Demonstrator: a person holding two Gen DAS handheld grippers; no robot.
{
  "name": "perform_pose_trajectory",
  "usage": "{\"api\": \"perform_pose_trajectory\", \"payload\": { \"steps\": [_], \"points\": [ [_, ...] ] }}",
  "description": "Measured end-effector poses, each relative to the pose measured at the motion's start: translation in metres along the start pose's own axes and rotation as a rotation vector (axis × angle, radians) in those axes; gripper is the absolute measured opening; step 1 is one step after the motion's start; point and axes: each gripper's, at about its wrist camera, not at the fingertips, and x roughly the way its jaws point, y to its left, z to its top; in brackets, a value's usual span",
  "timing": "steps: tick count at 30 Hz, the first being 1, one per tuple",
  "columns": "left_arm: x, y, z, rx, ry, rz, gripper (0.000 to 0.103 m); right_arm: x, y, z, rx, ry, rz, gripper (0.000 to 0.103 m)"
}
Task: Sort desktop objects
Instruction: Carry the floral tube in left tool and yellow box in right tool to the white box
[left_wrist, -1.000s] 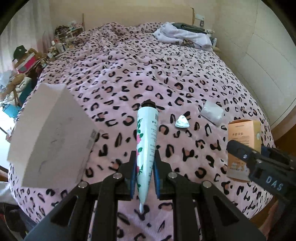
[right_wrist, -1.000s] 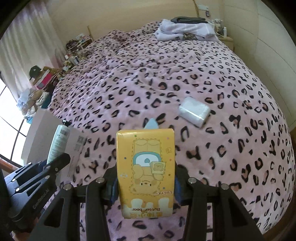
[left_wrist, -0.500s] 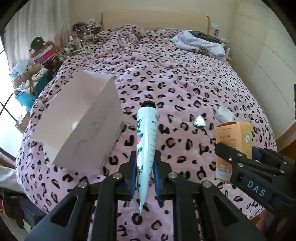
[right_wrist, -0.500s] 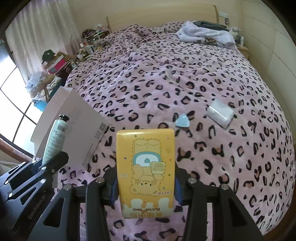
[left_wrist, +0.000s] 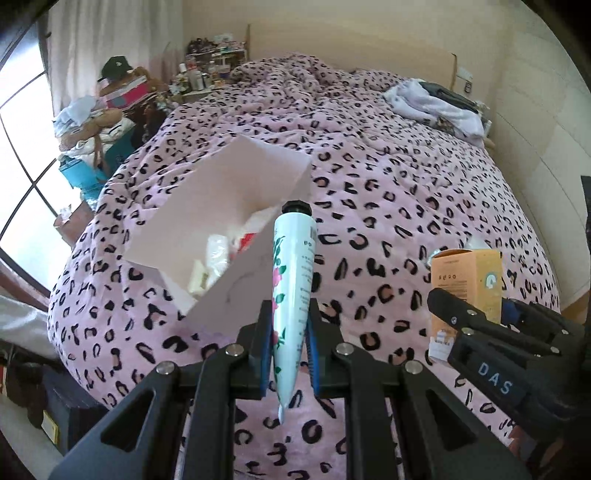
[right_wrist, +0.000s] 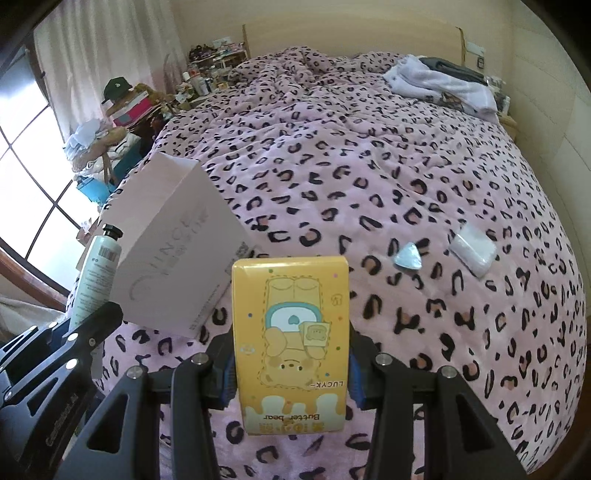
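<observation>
Tube (left_wrist: 293, 291) with a black cap and a flower print is clamped between the blue pads of the left gripper (left_wrist: 288, 345), cap pointing forward, raised just in front of the white box's (left_wrist: 207, 206) near corner. That box sits open on the pink leopard-print bedspread (left_wrist: 406, 192), with small packets inside. Beside it, the right gripper (right_wrist: 291, 363) is closed on a yellow carton (right_wrist: 291, 339) printed with a bear, held above the bedspread. Farther right on the cover lie a small silver triangular piece (right_wrist: 408, 255) and a white packet (right_wrist: 474, 251), near each other. Folded clothes (right_wrist: 439, 83) rest at the far corner.
</observation>
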Motion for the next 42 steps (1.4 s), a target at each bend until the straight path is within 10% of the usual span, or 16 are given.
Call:
{"api": "perform_pose_trajectory", "payload": {
  "steps": [22,42],
  "points": [
    [-0.034,0.087,0.036,-0.127,-0.068,0.064,0.016,-0.014,0.101,0.084,-0.128,-0.064,0.136,0.046],
    [-0.015,0.125,0.035,-0.179,-0.040,0.083,0.016,0.092,0.153,0.109,-0.101,0.104,0.230,0.046]
  ]
}}
